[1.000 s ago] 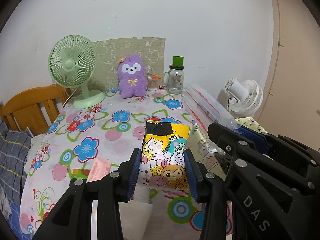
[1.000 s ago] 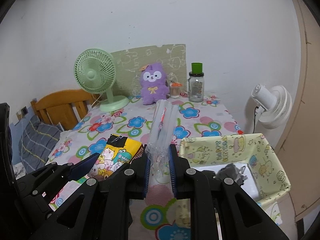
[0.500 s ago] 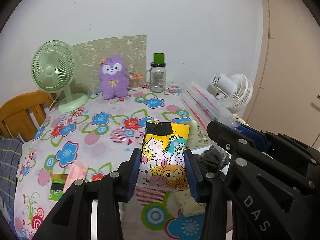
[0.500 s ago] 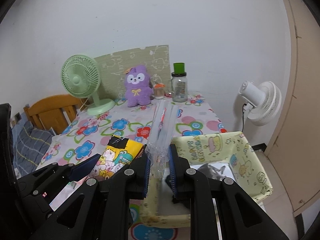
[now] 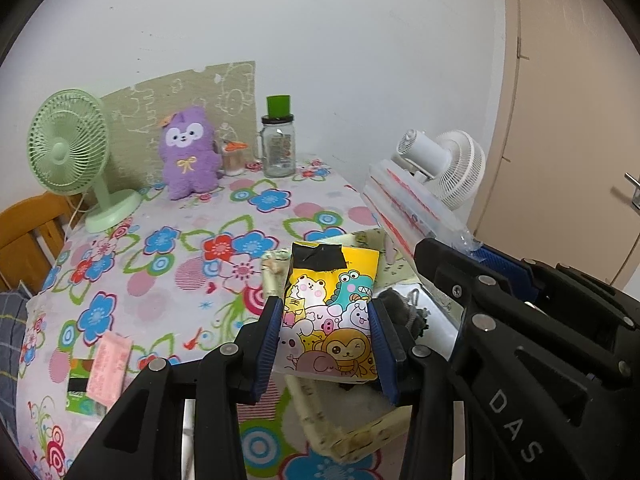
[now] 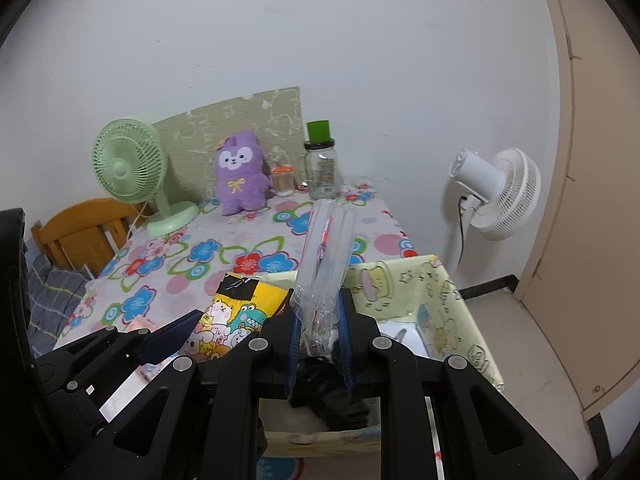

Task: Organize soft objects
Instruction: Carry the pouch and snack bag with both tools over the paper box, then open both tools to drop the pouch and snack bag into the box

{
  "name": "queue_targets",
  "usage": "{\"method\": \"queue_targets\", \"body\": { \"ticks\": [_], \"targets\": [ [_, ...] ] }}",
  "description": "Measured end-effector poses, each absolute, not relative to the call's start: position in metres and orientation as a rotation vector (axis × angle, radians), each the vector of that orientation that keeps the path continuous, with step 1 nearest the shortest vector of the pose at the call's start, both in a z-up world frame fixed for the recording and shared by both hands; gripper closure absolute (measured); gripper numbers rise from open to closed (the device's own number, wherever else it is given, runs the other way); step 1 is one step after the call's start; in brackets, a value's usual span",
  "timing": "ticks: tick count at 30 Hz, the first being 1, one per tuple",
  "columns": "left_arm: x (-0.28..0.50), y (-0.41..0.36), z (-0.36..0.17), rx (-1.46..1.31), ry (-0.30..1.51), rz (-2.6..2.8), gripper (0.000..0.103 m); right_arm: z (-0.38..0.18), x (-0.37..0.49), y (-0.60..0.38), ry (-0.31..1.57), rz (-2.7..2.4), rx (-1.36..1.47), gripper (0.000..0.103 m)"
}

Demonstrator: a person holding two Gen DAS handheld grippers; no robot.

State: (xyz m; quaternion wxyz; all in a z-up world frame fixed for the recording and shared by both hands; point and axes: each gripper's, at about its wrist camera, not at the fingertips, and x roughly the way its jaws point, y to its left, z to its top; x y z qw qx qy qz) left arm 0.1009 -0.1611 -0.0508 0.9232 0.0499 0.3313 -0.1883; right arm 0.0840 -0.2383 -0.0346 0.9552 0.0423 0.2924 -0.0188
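My left gripper [image 5: 326,344] is shut on a yellow cartoon-animal packet [image 5: 332,312] and holds it above the pale yellow fabric basket [image 5: 348,436]. My right gripper [image 6: 320,344] is shut on a clear plastic bag with a red stripe [image 6: 326,248], also above the basket [image 6: 452,304]. The packet shows at the left of the right wrist view [image 6: 236,312]; the clear bag shows at the right of the left wrist view [image 5: 408,204]. A dark soft item [image 6: 332,404] lies inside the basket.
On the flowered tablecloth [image 5: 168,248] stand a green fan [image 5: 72,156], a purple plush [image 5: 190,152], and a jar with a green lid [image 5: 278,140]. A pink slip [image 5: 108,368] lies at the left. A white fan [image 6: 496,192] stands beyond the table's right edge.
Both grippers have moved right with their loads, from over the tablecloth to above the basket, which now lies directly under them.
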Motion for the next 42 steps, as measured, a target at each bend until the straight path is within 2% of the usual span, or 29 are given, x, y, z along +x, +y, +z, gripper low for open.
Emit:
{"method": "queue_targets", "body": {
  "ticks": [12, 17, 21, 24, 25, 26, 29, 32, 42],
  "targets": [
    [0.113, -0.192, -0.067, 0.142, 0.727, -0.427, 0.059, -0.053, 0.093, -0.273, 0.638, -0.093, 0.128, 0.083],
    [0.115, -0.199, -0.074, 0.157, 0.749, -0.425, 0.055, -0.061, 0.097, -0.28, 0.662, -0.099, 0.137, 0.083],
    [0.114, -0.201, -0.075, 0.174, 0.739, -0.412, 0.039, -0.066, 0.098, -0.284, 0.682, -0.09, 0.146, 0.081],
    [0.112, -0.203, -0.074, 0.183, 0.727, -0.414, 0.028, -0.068, 0.099, -0.287, 0.691, -0.093, 0.158, 0.069],
    [0.112, -0.204, -0.074, 0.187, 0.725, -0.414, 0.023, -0.069, 0.1, -0.288, 0.697, -0.096, 0.163, 0.061],
    [0.112, -0.204, -0.074, 0.191, 0.723, -0.413, 0.021, -0.07, 0.101, -0.29, 0.703, -0.102, 0.17, 0.048],
    [0.113, -0.205, -0.073, 0.195, 0.719, -0.412, 0.015, -0.071, 0.1, -0.293, 0.694, -0.117, 0.185, 0.023],
    [0.113, -0.204, -0.073, 0.192, 0.718, -0.412, 0.012, -0.07, 0.099, -0.293, 0.68, -0.14, 0.185, 0.017],
    [0.109, -0.193, -0.065, 0.187, 0.694, -0.394, 0.007, -0.063, 0.096, -0.284, 0.671, -0.142, 0.175, 0.013]
  ]
}}
